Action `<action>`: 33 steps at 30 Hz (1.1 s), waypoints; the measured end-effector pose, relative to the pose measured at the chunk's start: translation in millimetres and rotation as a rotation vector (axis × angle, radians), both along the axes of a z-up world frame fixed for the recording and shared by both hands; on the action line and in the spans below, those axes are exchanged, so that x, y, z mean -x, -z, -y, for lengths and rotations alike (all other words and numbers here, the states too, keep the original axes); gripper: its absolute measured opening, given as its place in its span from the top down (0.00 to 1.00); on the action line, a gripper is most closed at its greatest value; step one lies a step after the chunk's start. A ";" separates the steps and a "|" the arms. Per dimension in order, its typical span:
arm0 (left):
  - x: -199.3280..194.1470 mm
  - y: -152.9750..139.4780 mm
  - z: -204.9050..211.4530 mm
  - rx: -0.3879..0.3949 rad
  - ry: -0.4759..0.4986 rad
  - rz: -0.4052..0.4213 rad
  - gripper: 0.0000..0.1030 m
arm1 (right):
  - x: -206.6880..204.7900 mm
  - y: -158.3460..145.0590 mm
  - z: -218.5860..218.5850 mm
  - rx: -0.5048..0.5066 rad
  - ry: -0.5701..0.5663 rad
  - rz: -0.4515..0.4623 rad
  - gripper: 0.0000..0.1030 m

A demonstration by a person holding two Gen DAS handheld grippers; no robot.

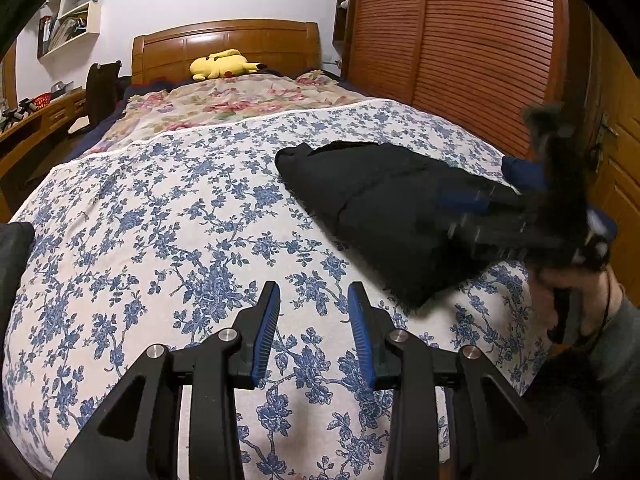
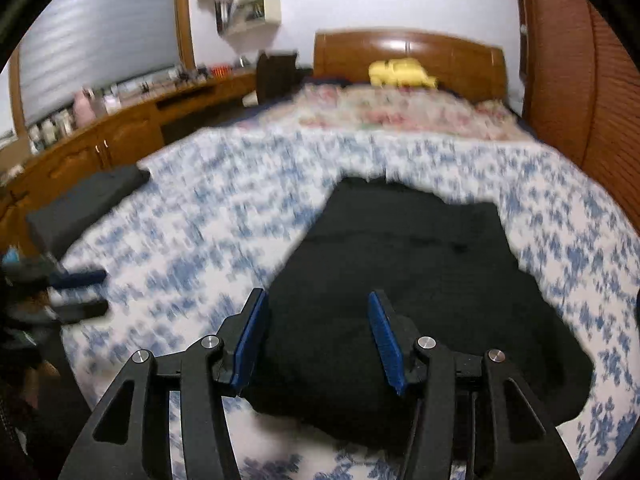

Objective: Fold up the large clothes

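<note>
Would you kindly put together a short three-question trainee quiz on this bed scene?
1. True or false: the left tongs grip the black garment.
2. What yellow item lies by the headboard? A) plush toy B) towel C) lamp
3. Over what do the right tongs hover, open?

Key: 1. False, they are open over the floral sheet. 2. A, the plush toy. 3. The black garment.

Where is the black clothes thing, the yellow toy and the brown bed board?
black garment (image 1: pixel 384 204): left wrist view, middle of the folded cloth.
yellow plush toy (image 1: pixel 222 65): left wrist view, its body.
wooden headboard (image 1: pixel 280 46): left wrist view, front panel.
</note>
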State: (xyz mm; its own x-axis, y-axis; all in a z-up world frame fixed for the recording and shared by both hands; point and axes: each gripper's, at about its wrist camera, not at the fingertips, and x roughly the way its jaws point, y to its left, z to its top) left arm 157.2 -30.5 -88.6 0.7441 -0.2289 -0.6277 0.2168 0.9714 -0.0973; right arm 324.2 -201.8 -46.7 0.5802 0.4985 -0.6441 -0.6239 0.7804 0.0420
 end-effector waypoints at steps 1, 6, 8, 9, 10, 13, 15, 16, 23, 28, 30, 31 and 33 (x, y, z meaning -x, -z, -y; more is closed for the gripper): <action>-0.9 0.1 -0.7 0.002 -0.001 0.001 0.65 | -3.0 9.1 -2.7 0.025 -0.004 -0.029 0.48; -6.1 -1.3 0.5 0.005 0.005 0.012 0.65 | -10.3 19.5 -5.5 0.068 0.011 -0.045 0.48; -10.0 -1.7 2.2 0.002 0.009 0.015 0.65 | -9.5 19.1 -3.3 0.057 0.006 -0.035 0.48; -12.8 -1.9 3.1 0.000 0.012 0.016 0.65 | -8.6 19.2 -2.5 0.051 0.001 -0.027 0.48; -16.1 -1.9 4.5 -0.003 0.016 0.016 0.65 | -6.2 19.1 -1.3 0.038 -0.001 -0.023 0.48; -27.9 -2.2 8.4 -0.014 0.030 0.018 0.65 | 14.3 14.4 16.6 -0.021 -0.012 0.008 0.48; -38.3 -2.7 11.4 -0.022 0.040 0.017 0.65 | 22.5 8.1 28.2 -0.023 0.002 0.035 0.48; -43.4 -2.9 12.7 -0.024 0.045 0.017 0.65 | 31.8 5.4 34.7 -0.019 0.015 0.057 0.48; -84.4 -0.9 26.7 -0.028 0.092 0.020 0.65 | 49.0 7.8 83.8 -0.022 0.127 0.100 0.48; -110.4 8.7 41.6 -0.041 0.115 0.004 0.65 | 52.4 23.2 111.0 -0.008 0.204 0.083 0.48; -120.9 14.0 46.9 -0.051 0.118 -0.007 0.65 | 52.3 30.1 116.9 0.001 0.225 0.075 0.48; -127.4 17.5 49.3 -0.054 0.119 -0.015 0.65 | 53.4 31.9 120.8 0.000 0.229 0.068 0.48; -137.4 22.4 52.0 -0.061 0.118 -0.030 0.65 | 53.4 35.5 124.6 0.007 0.251 0.061 0.48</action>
